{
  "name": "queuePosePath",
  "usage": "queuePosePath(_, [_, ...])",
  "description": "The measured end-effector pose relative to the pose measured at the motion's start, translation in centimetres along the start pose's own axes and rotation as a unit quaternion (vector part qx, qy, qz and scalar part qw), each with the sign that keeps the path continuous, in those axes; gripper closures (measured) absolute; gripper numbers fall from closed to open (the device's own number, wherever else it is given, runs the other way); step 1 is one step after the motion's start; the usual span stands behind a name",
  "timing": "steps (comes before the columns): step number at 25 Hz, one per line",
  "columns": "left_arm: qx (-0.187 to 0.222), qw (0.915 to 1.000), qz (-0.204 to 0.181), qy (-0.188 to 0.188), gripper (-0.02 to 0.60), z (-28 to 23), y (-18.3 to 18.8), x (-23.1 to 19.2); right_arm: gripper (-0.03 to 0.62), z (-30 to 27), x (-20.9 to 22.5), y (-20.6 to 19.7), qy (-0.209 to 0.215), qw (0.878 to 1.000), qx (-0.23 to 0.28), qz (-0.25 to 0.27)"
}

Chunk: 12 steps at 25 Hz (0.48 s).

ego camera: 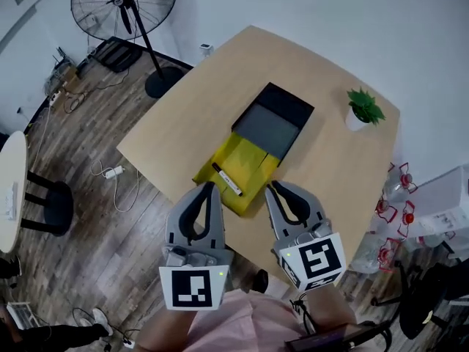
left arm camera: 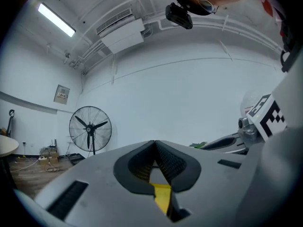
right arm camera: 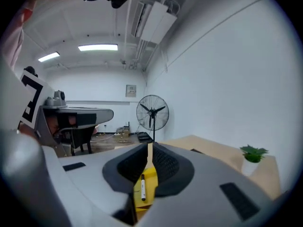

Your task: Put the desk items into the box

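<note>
The black pen (ego camera: 227,180) lies on top of the yellow pad (ego camera: 248,161). The pad touches the open black box (ego camera: 292,105) in the middle of the tan surface (ego camera: 183,127). Your left gripper (ego camera: 212,188) is near the pad's left side, squeezed closed with nothing in it. Your right gripper (ego camera: 270,188) is near the pad's right side, closed too and holding nothing. A small green plant (ego camera: 364,107) stands well apart, by the surface's corner. A big fan (ego camera: 124,6) stands on the floor.

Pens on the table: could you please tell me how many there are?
1. The pen lies on the yellow folder beside the black box; more may be hidden under the folder.
</note>
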<state>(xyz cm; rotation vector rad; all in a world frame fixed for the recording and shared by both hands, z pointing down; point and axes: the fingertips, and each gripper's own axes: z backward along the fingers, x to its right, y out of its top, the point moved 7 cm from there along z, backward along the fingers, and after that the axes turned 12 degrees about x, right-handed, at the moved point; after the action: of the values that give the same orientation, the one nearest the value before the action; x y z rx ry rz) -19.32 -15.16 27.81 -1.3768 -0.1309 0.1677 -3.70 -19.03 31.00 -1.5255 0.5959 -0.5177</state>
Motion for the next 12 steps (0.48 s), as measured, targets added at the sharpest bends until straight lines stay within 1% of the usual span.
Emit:
queuePosePath(4, [0.036,0.9991,-0.006,-0.021,0.571,0.7,3.0,3.0,0.585,4.0,0.8,3.4,-0.029,0.998,0.055,0.02])
queuePosePath(6, [0.051,0.9981,-0.019,-0.028,0.571,1.1,4.3,4.3,0.592,5.5,1.0,4.6,-0.04,0.996,0.075,0.036])
queuePosePath(9, [0.066,0.9965,-0.035,-0.039,0.571,1.5,5.5,6.0,0.592,7.3,1.2,5.7,-0.052,0.993,0.094,0.054])
queuePosePath(12, [0.069,0.9961,-0.029,-0.046,0.571,1.7,6.2,7.3,0.592,8.7,1.5,6.2,-0.059,0.991,0.103,0.058])
